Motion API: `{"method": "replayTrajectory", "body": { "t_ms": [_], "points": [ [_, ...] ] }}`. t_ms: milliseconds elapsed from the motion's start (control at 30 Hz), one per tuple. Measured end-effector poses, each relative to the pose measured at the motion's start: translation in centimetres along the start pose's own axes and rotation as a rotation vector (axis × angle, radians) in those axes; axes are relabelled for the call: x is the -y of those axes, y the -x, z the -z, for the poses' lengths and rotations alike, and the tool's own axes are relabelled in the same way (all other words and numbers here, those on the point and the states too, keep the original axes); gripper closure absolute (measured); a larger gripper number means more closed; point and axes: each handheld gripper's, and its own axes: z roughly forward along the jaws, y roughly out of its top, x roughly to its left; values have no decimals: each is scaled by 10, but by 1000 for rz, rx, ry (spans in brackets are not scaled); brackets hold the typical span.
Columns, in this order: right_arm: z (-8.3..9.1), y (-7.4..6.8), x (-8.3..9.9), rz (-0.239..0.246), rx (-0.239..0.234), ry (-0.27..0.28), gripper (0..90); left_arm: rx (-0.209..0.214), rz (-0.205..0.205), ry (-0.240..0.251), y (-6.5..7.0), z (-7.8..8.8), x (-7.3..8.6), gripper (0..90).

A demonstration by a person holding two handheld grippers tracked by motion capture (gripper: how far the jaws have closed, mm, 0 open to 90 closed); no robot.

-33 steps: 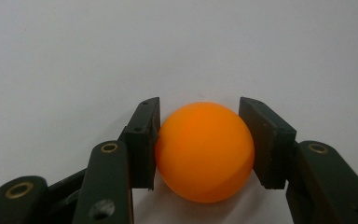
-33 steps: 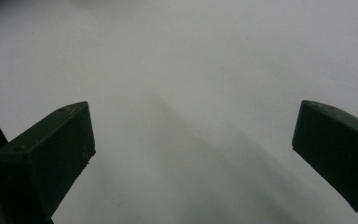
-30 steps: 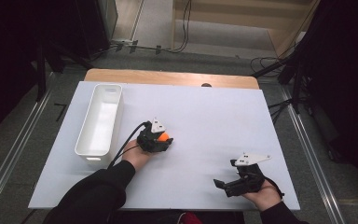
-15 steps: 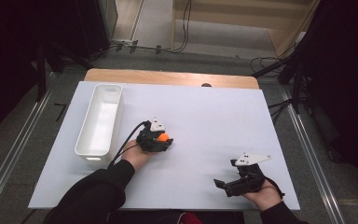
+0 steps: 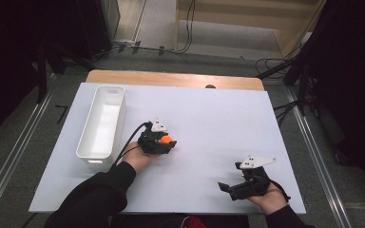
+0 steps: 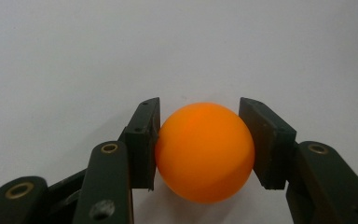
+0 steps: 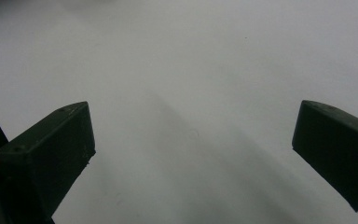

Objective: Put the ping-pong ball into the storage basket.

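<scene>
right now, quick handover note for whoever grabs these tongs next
Left tongs: shut on the orange ball, near the middle of the white table.
Right tongs: open, nothing between them, resting at the table's near right.
White bin: left of the ball, looks empty.
Done: ball gripped.
Left: probably carry the ball to the bin and let go.

A white-topped table (image 5: 209,109) with a wooden far edge. On it — a white rectangular bin (image 5: 101,126), near the left side.
</scene>
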Motion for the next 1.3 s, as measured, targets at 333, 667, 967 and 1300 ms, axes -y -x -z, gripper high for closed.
{"method": "replayTrajectory", "body": {
  "t_ms": [333,667,967,1300],
  "points": [
    [0,-1,0,-5,1,-3,0,23,-10,-8,5,11,-4,507],
    [0,0,0,2,2,-2,0,34,-38,-14,10,26,-8,506],
    [0,-1,0,1,1,-5,0,59,-47,-5,18,42,-15,506],
    [0,-1,0,-4,1,-5,0,86,-51,-5,20,57,-21,506]
  ]
}}
